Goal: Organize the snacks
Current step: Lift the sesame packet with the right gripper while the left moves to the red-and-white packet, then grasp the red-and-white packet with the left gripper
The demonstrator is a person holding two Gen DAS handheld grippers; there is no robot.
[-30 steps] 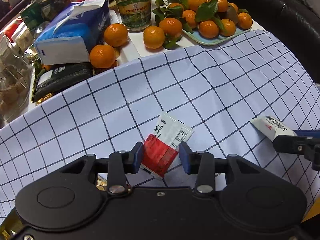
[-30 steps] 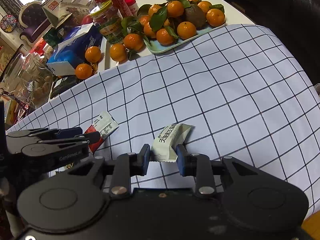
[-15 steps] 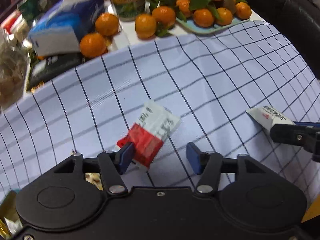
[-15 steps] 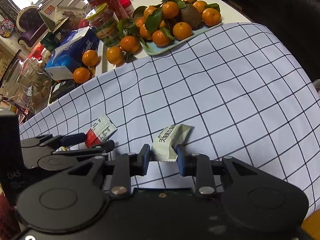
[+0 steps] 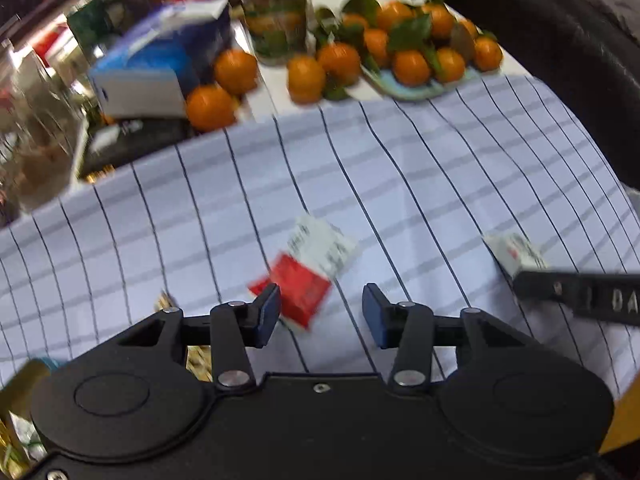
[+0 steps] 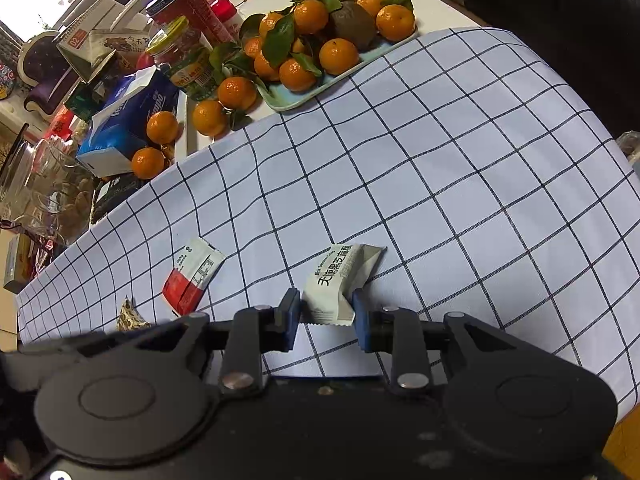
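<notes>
- The left gripper (image 5: 319, 312), black with blue-padded fingertips, hangs over the white cloth with a dark grid pattern (image 5: 400, 184); its jaws are spread wide with nothing between them.
- The flat red-and-white snack packet (image 5: 314, 266) lies on the cloth just ahead of the left finger; the view is motion-blurred, so whether the pad touches it is hard to say.
- From the right wrist view the same packet (image 6: 193, 276) lies flat, apart from the right gripper, with a small brown-patterned wrapper (image 6: 129, 316) near it at the cloth's edge.
- The right gripper (image 6: 326, 312) pinches the near end of a pale cream snack packet with black print (image 6: 340, 282), its jaws pressed against both sides; the far end of the packet points away over the cloth.
- Beyond the cloth, a light blue tray (image 6: 304, 94) holds leafy orange mandarins (image 6: 298, 74).
- Loose mandarins sit beside a blue tissue box (image 6: 128, 120) and a glass jar with a yellow lid (image 6: 186, 60).
</notes>
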